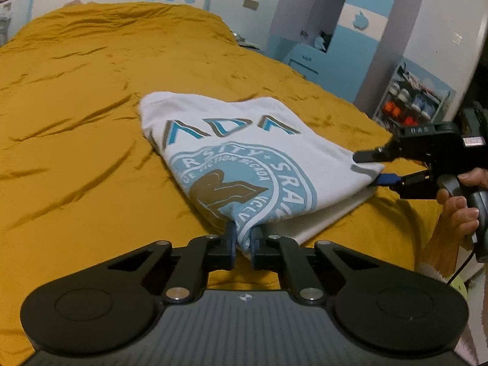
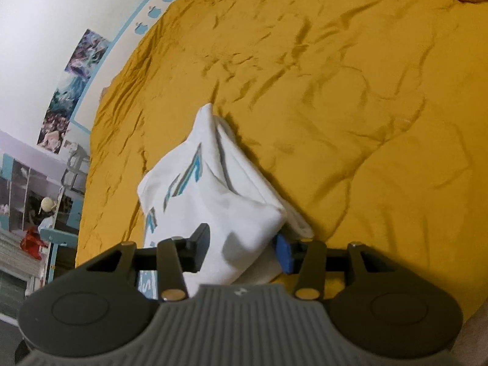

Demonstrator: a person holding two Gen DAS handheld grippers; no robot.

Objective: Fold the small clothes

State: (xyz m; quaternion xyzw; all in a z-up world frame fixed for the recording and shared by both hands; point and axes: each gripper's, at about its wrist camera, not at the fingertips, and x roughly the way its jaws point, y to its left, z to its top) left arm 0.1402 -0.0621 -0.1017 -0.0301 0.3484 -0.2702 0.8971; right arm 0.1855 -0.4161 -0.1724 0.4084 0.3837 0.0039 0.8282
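White shirt (image 1: 244, 155) on the yellow bedspread (image 1: 91, 106): left gripper (image 1: 243, 238) pinches its near hem; right gripper (image 1: 370, 169), jaws straddling the side corner, not clamped.

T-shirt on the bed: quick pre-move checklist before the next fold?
1. Left claw pinching the T-shirt at its near edge: ok, jaws closed on bunched cloth.
2. Right claw gripping the side corner: cannot tell; cloth sits between the jaws, pad contact unclear.
3. Shirt already folded over, printed side up: ok.
4. Bedspread kept out of both grips: cannot tell, it is hidden under the cloth.
5. Open bedspread beyond the shirt to lay it down: ok.
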